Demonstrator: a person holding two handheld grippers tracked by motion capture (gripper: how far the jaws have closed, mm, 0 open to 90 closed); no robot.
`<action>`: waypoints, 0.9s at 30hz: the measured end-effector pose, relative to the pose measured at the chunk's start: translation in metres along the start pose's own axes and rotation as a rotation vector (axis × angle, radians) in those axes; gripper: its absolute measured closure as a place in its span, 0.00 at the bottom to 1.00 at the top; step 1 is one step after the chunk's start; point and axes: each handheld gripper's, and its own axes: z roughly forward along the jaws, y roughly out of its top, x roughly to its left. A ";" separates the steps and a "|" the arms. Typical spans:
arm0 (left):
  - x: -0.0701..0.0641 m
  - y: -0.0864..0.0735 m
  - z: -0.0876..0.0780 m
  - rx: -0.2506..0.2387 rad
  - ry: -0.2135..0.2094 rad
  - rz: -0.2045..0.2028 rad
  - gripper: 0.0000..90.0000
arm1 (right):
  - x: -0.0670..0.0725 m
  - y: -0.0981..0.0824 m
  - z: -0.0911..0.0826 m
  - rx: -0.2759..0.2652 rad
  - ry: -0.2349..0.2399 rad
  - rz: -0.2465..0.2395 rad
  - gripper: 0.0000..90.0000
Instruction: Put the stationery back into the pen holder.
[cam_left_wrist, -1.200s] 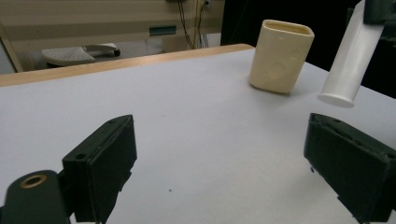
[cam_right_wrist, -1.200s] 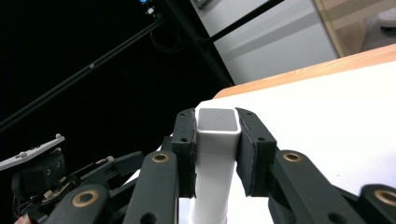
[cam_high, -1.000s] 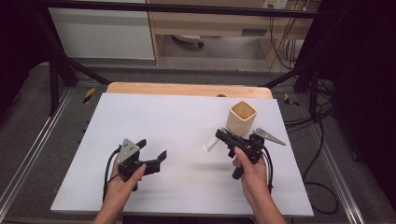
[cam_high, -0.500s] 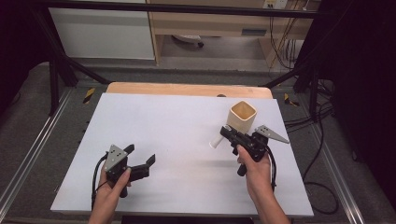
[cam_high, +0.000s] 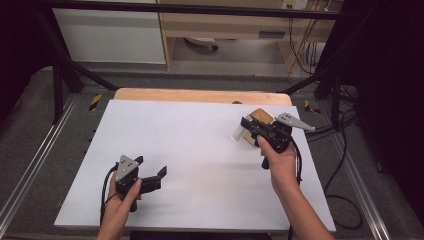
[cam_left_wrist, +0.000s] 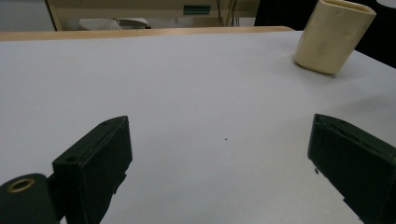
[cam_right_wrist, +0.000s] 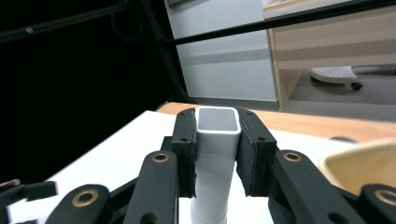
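My right gripper (cam_high: 248, 125) is held above the table's right side, shut on a white rectangular tube (cam_high: 238, 133). In the right gripper view the tube (cam_right_wrist: 217, 154) stands squeezed between the two black pads (cam_right_wrist: 187, 149), its grey end facing the camera. A beige cup (cam_high: 262, 115) stands just behind that gripper, partly hidden by it; its rim (cam_right_wrist: 359, 161) shows at the lower right. My left gripper (cam_high: 150, 168) rests low near the front left, open and holding nothing. In its own view the left gripper (cam_left_wrist: 219, 140) points across bare table toward the cup (cam_left_wrist: 332, 36).
The white table top (cam_high: 190, 140) has a wooden strip (cam_high: 200, 95) along its far edge. Black frame bars and cables (cam_high: 320, 130) run beside the right side. A pale cabinet (cam_high: 110, 35) and desk stand beyond the table.
My right gripper has carried the tube up and away from me, toward the cup, and now covers part of it. My left gripper has drawn back toward the front left.
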 end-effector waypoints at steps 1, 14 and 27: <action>0.000 0.000 0.000 0.000 0.000 0.000 0.07 | -0.001 0.005 0.001 0.006 -0.007 -0.013 0.79; 0.001 0.000 -0.001 0.002 0.009 -0.006 0.07 | -0.003 0.065 0.005 0.036 -0.070 -0.169 0.79; 0.003 0.000 -0.001 -0.002 0.016 -0.009 0.07 | -0.020 0.093 0.007 0.019 -0.128 -0.196 0.79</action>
